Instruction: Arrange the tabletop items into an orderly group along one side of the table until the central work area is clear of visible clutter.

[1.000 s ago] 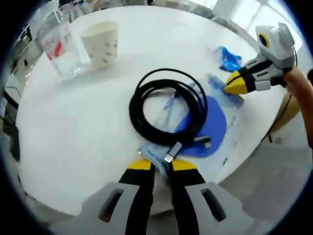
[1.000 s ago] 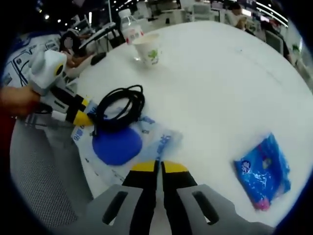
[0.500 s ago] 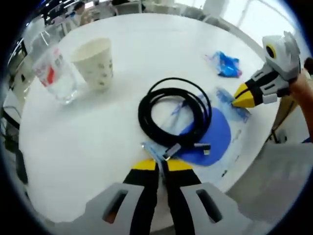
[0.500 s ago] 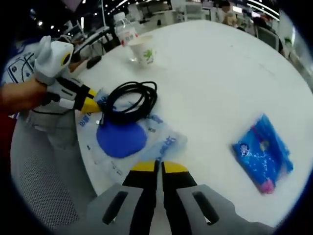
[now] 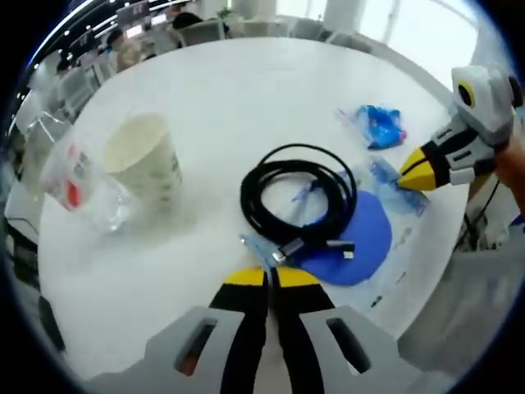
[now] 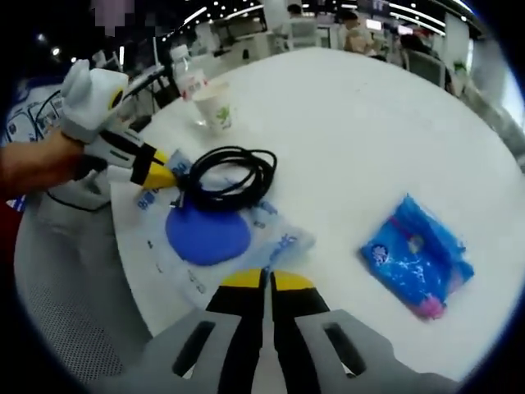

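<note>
L gripper is squeezed tight on one end of the clear bag w/ blue disc; R gripper is squeezed on the other end, so the bag lies stretched btwn them. Black cable sits on top. Vs 1 s ago: cup & bottle look nearer.

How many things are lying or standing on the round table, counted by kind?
Cable: 1
Clear bag with a blue disc: 1
Blue packet: 1
Paper cup: 1
Bottle: 1
Total: 5
</note>
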Demonstrator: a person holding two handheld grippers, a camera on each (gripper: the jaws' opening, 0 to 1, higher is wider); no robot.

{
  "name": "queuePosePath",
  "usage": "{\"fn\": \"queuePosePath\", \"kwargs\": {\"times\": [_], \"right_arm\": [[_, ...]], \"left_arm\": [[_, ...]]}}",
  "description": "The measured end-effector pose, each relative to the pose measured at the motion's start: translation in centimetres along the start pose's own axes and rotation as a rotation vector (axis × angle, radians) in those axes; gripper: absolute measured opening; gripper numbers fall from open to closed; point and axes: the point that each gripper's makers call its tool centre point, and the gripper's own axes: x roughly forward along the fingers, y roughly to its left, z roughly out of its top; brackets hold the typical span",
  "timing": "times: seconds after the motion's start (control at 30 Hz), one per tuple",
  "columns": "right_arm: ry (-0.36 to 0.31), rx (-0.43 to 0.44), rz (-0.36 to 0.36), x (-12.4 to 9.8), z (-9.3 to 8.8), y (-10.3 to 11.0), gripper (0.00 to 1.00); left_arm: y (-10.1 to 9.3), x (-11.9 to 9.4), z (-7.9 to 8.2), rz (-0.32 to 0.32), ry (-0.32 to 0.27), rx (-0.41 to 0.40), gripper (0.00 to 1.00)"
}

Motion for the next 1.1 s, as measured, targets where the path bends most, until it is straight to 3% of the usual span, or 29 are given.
{"fn": "queuePosePath", "kwargs": {"times": [0.33, 1.1], "right_arm": [[-0.056, 0.008, -0.055, -0.4, 2.0, -1.8, 0.02], [-0.129, 0.032, -0.143, 0.4, 5.6, -6.6, 0.01]], "left_arm": [[0.8, 0.8, 3.1, 0.028, -0.053, 0.045, 0.00], [2.5, 2.7, 9.6, 0.086, -0.143, 0.055, 0.00]]}}
